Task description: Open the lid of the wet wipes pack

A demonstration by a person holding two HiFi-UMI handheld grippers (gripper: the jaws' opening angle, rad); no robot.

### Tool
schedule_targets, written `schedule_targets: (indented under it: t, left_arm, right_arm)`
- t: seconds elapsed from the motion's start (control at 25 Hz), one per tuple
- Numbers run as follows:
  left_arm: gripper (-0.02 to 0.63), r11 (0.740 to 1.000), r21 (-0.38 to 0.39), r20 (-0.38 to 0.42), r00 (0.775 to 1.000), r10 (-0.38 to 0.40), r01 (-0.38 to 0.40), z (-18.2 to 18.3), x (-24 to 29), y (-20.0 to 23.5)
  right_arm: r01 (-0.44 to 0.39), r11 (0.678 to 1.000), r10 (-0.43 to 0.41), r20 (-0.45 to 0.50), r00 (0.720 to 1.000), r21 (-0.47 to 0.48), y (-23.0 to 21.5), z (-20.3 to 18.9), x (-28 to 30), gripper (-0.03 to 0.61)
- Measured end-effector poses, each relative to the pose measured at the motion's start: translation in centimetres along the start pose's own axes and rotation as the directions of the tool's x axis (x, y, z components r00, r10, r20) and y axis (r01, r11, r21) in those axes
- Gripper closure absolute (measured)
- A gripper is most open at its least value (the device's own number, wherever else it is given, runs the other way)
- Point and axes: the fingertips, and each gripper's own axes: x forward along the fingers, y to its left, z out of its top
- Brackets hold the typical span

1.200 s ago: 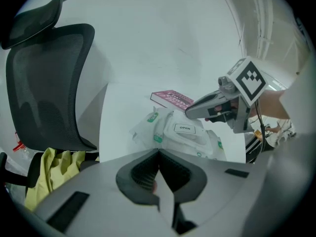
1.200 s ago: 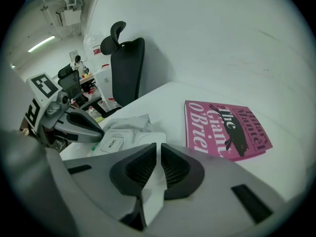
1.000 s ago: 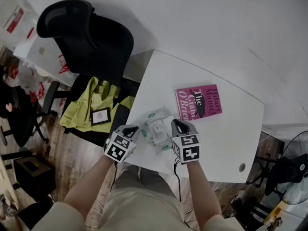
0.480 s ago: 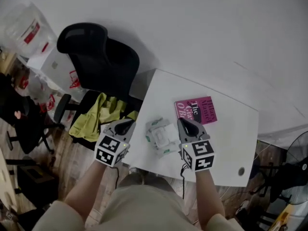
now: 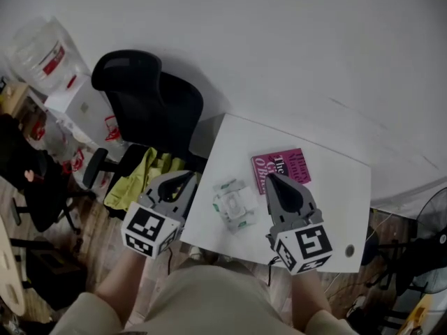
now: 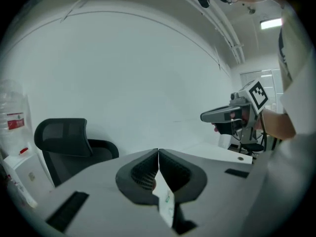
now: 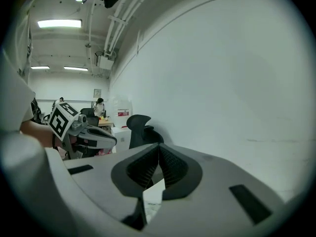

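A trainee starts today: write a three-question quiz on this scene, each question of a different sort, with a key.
1. True or false: the book lies on top of the wipes pack.
2. What do the left hand-held gripper and the right hand-held gripper hold? A) the pack B) the book C) nothing
3. Fill in: the book's cover is ___.
Key: 1 false; 2 C; 3 pink.
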Motion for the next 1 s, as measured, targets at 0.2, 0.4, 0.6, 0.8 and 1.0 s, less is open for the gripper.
schedule_targets:
  t: [0.2, 0.4, 0.6, 0.8, 1.0]
  left_arm:
    - [0.591, 0.999, -0.008, 0.090, 0.995, 0.044, -0.044, 3.7, -2.5, -0.2]
    - [0.591, 0.998, 0.013, 0.132, 0.989, 0.064, -0.066, 5.1, -4.3, -0.9]
    - [0.591, 0.999, 0.009, 0.134, 0.990, 0.042, -0.043, 5.3, -4.6, -2.2]
    - [0.591, 1.000, 0.021, 0.120, 0.993, 0.019, -0.021, 5.6, -4.3, -2.7]
    - [0.591, 1.000, 0.012, 0.114, 0.993, 0.023, -0.025, 5.2, -4.5, -2.7]
  right_arm:
    - [-0.013, 1.000, 0.014, 0.074, 0.997, -0.012, 1.2, 3.0, -2.4, 0.551]
    - [-0.024, 1.000, 0.026, 0.107, 0.994, -0.015, 2.1, 3.9, -4.1, 0.554]
    - [-0.035, 0.999, 0.033, 0.114, 0.993, 0.019, 2.3, 3.3, -4.7, 0.554]
    - [-0.024, 1.000, 0.025, 0.078, 0.997, -0.014, 2.6, 2.5, -4.1, 0.555]
    - [-0.015, 0.999, 0.017, 0.070, 0.997, -0.029, 2.6, 2.3, -4.0, 0.554]
